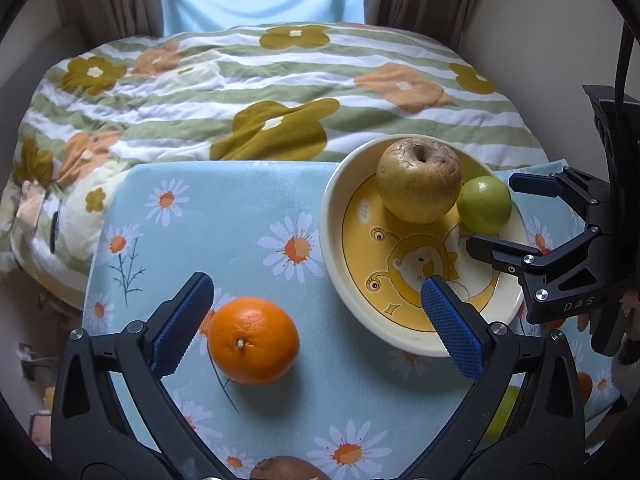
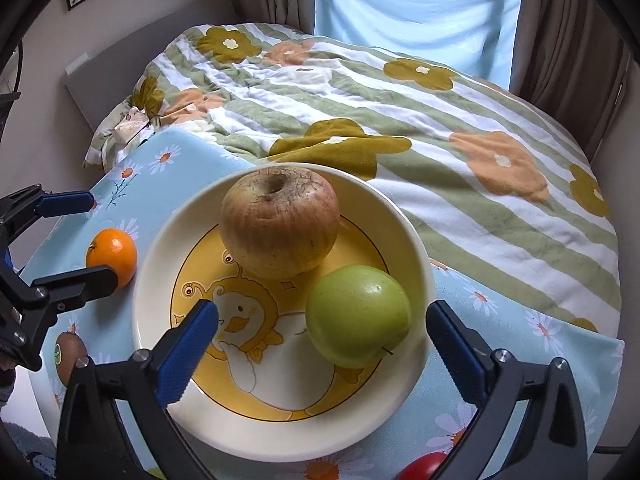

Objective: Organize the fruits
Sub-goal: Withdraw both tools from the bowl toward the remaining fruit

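A plate (image 2: 416, 248) stands on a cloth-covered table (image 1: 256, 208), with a bed (image 1: 280, 92) behind it. In the plate a large apple (image 2: 280, 224) lies toward the far rim, and a smaller apple (image 2: 358, 316) lies in front of it to the right, the two touching. Left of the plate an orange (image 1: 253, 340) rests on the cloth, nearer than it a kiwi (image 2: 70, 354), and by the plate's near right edge a tomato (image 2: 422, 468).

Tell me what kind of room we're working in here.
Most likely a bedroom. A bed with a flowered quilt lies right behind the small table with its daisy cloth, and curtains hang over a window at the far end. The bowl of fruit sits on that table.
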{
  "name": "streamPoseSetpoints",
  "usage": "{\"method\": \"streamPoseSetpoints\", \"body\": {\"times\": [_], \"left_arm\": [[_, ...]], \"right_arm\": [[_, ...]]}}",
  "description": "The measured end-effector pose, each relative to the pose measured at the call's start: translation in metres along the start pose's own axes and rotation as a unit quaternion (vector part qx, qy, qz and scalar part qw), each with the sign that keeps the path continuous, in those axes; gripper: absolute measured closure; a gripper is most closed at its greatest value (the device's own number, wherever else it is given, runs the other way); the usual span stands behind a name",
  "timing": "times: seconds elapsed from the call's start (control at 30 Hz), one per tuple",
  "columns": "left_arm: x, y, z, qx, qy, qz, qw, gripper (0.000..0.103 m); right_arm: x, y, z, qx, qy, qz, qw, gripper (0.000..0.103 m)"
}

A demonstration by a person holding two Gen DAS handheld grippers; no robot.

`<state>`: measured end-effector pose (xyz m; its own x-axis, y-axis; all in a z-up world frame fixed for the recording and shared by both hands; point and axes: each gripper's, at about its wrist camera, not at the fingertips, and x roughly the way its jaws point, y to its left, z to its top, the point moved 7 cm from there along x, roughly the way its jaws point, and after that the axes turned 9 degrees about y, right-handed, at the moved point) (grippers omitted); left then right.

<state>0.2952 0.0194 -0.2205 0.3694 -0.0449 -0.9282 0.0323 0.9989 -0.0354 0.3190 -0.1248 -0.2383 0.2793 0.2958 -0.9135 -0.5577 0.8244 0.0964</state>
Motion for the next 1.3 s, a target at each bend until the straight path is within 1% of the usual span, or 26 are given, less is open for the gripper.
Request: {"method": "streamPoseSetpoints", "body": {"times": [0.17,0.33,0.5,0.6,0.67,0.87,1.03,1.17,1.23,1.3], "left_arm": [[-0.017,-0.001,0.003,-0.011,-0.011,0.004,0.9999,0.000],[-0.041,-0.006,0.005,-0.008,-0.031,0.004,0.9995,0.000],[-0.072,-0.013,0.003,0.007,-0.056,0.001,0.9984,0.000],[-0.092,-0.017,-0.001,0.015,-0.074,0.000,0.9972,0.000],[-0.106,-0.019,-0.006,0.021,-0.084,-0.002,0.9962,0.000],[-0.139,-0.019,-0.032,0.033,-0.105,-0.014,0.9938,0.000],[-0.161,-0.017,-0.061,0.041,-0.114,-0.024,0.9924,0.000],[-0.166,-0.018,-0.087,0.049,-0.107,-0.041,0.9922,0.000],[-0.165,-0.020,-0.100,0.058,-0.103,-0.043,0.9921,0.000],[-0.161,-0.025,-0.110,0.067,-0.096,-0.045,0.9921,0.000]], "right_arm": [[-0.015,-0.001,0.002,0.007,-0.005,0.004,1.000,0.000],[-0.038,0.001,0.001,0.013,-0.023,0.001,1.000,0.000],[-0.073,0.009,-0.003,0.024,-0.045,-0.009,0.999,0.000],[-0.096,0.015,-0.007,0.041,-0.056,-0.014,0.997,0.000],[-0.112,0.017,-0.013,0.061,-0.064,-0.025,0.996,0.000],[-0.152,0.029,-0.043,0.108,-0.082,-0.062,0.989,0.000],[-0.182,0.047,-0.077,0.149,-0.093,-0.063,0.982,0.000],[-0.198,0.058,-0.109,0.178,-0.098,-0.088,0.975,0.000],[-0.203,0.060,-0.123,0.192,-0.099,-0.099,0.971,0.000],[-0.205,0.062,-0.137,0.204,-0.099,-0.101,0.969,0.000]]}}
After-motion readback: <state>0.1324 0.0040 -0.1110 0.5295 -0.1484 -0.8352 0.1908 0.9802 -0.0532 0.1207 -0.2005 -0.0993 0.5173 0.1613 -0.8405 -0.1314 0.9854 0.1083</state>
